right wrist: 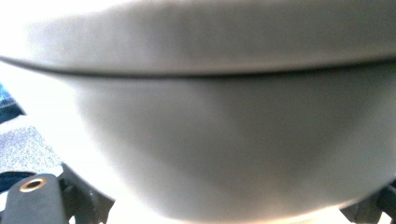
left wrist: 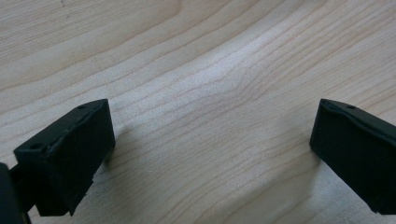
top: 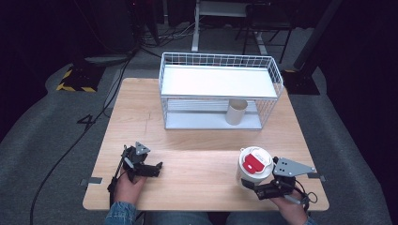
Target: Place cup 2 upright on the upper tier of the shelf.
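Right gripper [top: 250,183] at the near right edge of the table [top: 197,161], jaws clamped on a white cup [top: 253,166]. Cup carries a white lid with a red label on top; no writing legible on it. In the right gripper view the cup wall [right wrist: 224,140] sits hard against the camera, blurred, jaws flanking it at the bottom corners.

Left gripper [top: 157,168] near the left front edge, resting low over the wood. In the left gripper view its jaws stand wide apart, nothing between them, bare wood grain [left wrist: 205,93] under them.

Between the two grippers: open tabletop. A wide bare strip also runs from the grippers to the wire rack [top: 220,89].

Rack stands at the far middle of the table, white, two levels, open toward the person. Top shelf bare. A tan cardboard tube [top: 237,111] stands upright on the lower shelf, right of centre.

Beyond the table: grey carpet [top: 42,126] and a black cable [top: 80,136] trailing left.
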